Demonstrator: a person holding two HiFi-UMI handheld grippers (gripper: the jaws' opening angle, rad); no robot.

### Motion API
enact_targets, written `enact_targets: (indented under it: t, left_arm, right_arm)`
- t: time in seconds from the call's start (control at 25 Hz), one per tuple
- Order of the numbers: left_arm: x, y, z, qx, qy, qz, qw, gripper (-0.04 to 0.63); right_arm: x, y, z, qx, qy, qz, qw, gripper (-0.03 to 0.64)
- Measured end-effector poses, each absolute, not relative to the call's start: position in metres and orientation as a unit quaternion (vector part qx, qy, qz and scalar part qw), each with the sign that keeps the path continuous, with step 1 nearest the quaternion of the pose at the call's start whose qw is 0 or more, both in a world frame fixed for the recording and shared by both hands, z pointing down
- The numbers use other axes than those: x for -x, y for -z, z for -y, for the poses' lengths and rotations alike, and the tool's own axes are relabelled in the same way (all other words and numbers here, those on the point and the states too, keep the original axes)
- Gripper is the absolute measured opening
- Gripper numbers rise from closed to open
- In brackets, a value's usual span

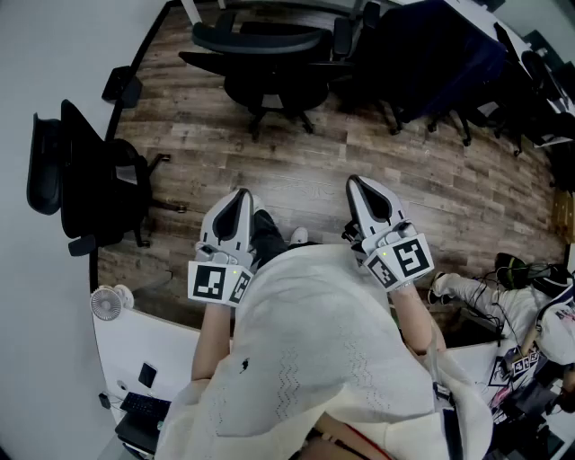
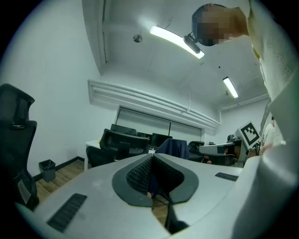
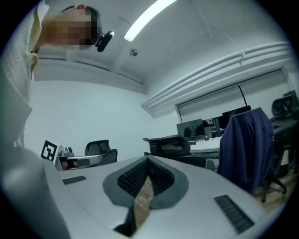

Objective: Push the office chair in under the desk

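A black office chair (image 1: 260,63) stands on the wood floor ahead of me, pulled back from a white desk (image 1: 269,7) at the far edge; the left gripper view shows this chair (image 2: 119,142) too. Another black chair (image 1: 85,180) stands by the wall on my left. Both grippers are held close to my body, well short of either chair. My left gripper (image 1: 240,199) is shut and empty, its jaws meeting (image 2: 151,158). My right gripper (image 1: 362,190) is also shut with nothing in it (image 3: 147,162).
A chair draped with a dark blue jacket (image 1: 436,54) stands at the far right. A black bin (image 1: 121,85) sits by the left wall. A small fan (image 1: 106,303) stands on a white desk (image 1: 162,346) behind me. Cables and bags (image 1: 530,296) lie at right.
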State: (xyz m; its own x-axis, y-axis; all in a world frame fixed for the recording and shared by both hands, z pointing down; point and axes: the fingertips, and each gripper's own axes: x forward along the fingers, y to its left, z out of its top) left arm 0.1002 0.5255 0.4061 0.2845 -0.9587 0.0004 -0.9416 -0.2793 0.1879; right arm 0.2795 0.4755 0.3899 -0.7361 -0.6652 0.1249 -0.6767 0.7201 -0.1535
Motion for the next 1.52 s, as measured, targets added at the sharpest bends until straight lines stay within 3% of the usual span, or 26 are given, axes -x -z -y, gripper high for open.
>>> enact_targets:
  t: [0.88, 1.52]
  left_arm:
    - [-0.079, -0.417, -0.519, -0.794, 0.05, 0.599, 0.091, 0.014]
    - [-0.032, -0.407, -0.43, -0.801, 0.104, 0.578, 0.118, 0.012]
  right_arm:
    - [-0.259, -0.397, -0.467, -0.365, -0.102, 0.925, 0.038, 0.0]
    - [-0.222, -0.393, -0.397, -0.395, -0.087, 0.914, 0.035, 0.002]
